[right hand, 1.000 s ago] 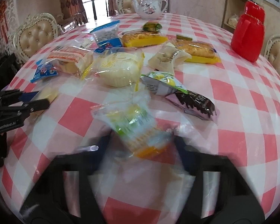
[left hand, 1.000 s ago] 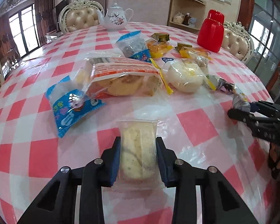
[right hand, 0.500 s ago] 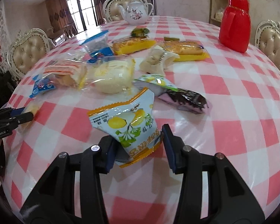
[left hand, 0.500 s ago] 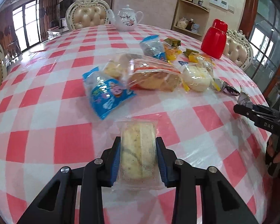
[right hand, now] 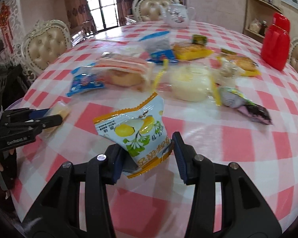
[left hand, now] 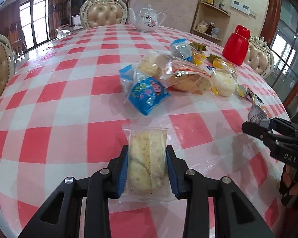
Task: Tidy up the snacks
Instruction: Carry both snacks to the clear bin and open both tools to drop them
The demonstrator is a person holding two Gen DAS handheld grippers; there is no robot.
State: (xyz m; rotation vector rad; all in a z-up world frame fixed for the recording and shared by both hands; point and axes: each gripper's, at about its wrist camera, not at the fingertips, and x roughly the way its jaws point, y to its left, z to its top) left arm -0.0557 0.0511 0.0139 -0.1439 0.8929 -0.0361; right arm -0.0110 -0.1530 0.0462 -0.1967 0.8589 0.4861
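My left gripper (left hand: 147, 158) is shut on a clear-wrapped biscuit cake (left hand: 147, 164), held just above the checked tablecloth (left hand: 55, 103). My right gripper (right hand: 147, 148) is shut on a pale blue packet with yellow fruit printed on it (right hand: 137, 134), which sticks up between the pads. Each wrist view shows the other gripper at its edge: the right gripper (left hand: 255, 126) with a silvery packet end (left hand: 256, 115), the left gripper (right hand: 53, 116) with the biscuit cake (right hand: 60, 108). The snack pile lies beyond: a blue packet (left hand: 147, 93), wrapped bread (left hand: 186, 77) and a white bun (left hand: 222, 83).
A white teapot (left hand: 147, 19) stands at the far side and a red jug (left hand: 236, 47) at the far right. Padded chairs (left hand: 103, 13) ring the round table. A green and dark packet (right hand: 246, 103) lies right of the pile. The table edge curves close on the left.
Both grippers have carried their packets leftward, so the snack pile has slid to the right and farther off in both views. The right gripper's packet, blurred a second ago, now stands upright in its jaws.
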